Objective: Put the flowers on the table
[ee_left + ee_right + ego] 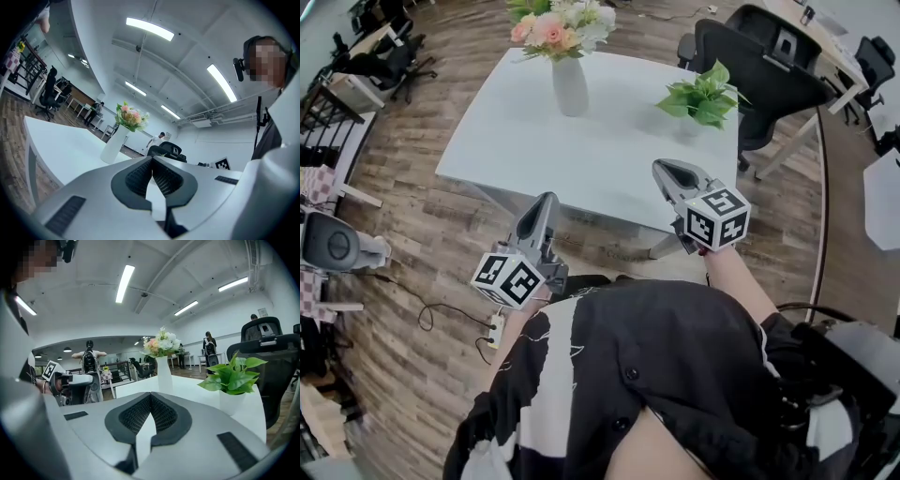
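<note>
Left tool (546, 204) sits lower left of centre in the head view, short of the table's (516, 150) near edge. Its own view shows the pads pressed together with nothing between them (152, 161). The flowers (558, 23) are upper centre, standing in a tall white vase (570, 86) on the far part of the table, upright and well apart from both tools. So the placing looks already done, or nothing is in hand yet. Right tool (667, 171) is right of centre, over the table's near edge, also closed tight and empty (150, 397). The potted plant (703, 94) stands on the table just beyond it at upper right, with an office chair (759, 66) behind that. Risks as I see them: the vase is narrow with a heavy head of blooms, so a nudge from a closed tool tip high on the neck would likely tip it. Both tools need to spread before any reach, otherwise they push instead of grip. The right tool's line to the vase passes near the plant, so a wide swing could knock the pot. The cable (441, 314) on the floor at lower left is a trip hazard if the person steps that way.
</note>
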The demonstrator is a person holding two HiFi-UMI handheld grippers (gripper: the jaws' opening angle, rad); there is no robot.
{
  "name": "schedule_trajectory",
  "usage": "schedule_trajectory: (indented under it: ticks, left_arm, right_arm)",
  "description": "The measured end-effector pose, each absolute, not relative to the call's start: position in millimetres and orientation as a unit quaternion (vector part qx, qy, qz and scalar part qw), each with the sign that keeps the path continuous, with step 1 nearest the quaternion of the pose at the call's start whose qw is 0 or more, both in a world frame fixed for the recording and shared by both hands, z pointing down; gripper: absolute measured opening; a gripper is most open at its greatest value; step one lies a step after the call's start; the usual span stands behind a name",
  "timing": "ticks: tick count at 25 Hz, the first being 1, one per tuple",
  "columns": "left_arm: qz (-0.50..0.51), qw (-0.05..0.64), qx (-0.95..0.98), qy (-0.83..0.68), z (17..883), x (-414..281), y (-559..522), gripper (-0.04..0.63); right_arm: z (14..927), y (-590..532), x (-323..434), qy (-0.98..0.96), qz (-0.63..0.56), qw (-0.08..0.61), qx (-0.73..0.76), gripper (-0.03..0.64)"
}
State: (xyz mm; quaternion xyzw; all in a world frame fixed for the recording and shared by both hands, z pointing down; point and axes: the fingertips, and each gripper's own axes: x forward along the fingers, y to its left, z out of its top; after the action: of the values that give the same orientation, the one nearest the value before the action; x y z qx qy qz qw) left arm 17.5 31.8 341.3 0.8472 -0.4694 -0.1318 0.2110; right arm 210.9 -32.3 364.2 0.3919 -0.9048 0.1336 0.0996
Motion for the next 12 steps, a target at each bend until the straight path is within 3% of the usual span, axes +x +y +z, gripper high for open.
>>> schedule_trajectory:
  ticks: [12]
  left_arm:
    - [-0.119,0.221,0.841,-0.478,348,67,80,0.014]
  right_arm:
    - [379,21,261,-0.907,0.147,0.115,0.378,0.015]
